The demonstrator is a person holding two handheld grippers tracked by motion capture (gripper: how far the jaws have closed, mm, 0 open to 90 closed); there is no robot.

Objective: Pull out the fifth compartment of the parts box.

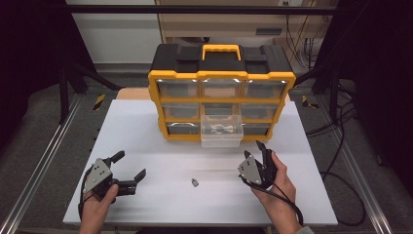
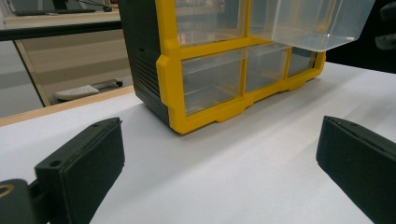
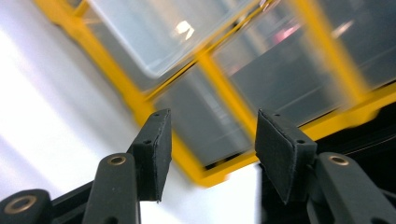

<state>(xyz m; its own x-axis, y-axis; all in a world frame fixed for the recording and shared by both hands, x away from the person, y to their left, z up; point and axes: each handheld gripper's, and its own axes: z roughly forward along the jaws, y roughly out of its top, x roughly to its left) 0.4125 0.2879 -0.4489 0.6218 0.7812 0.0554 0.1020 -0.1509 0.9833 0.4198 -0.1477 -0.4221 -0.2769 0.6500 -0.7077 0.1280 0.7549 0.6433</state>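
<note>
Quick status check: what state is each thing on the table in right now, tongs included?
Organizer: upright at the table's far edge, carry handle lying flat on top.
Bottom middle drawer: pulled out, small items inside.
Other drawers: pushed in.
Small dark part: loose on the table, between the hands.
Left tongs: open wide, nothing held.
Right tongs: open, nothing between the jaws.

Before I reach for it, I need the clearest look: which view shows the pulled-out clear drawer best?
The high view: the pulled-out clear drawer shows whole there, jutting from the organizer's bottom row with small parts inside. The left gripper view catches its underside and front corner. The right gripper view gives a blurred, tilted corner of it.
</note>
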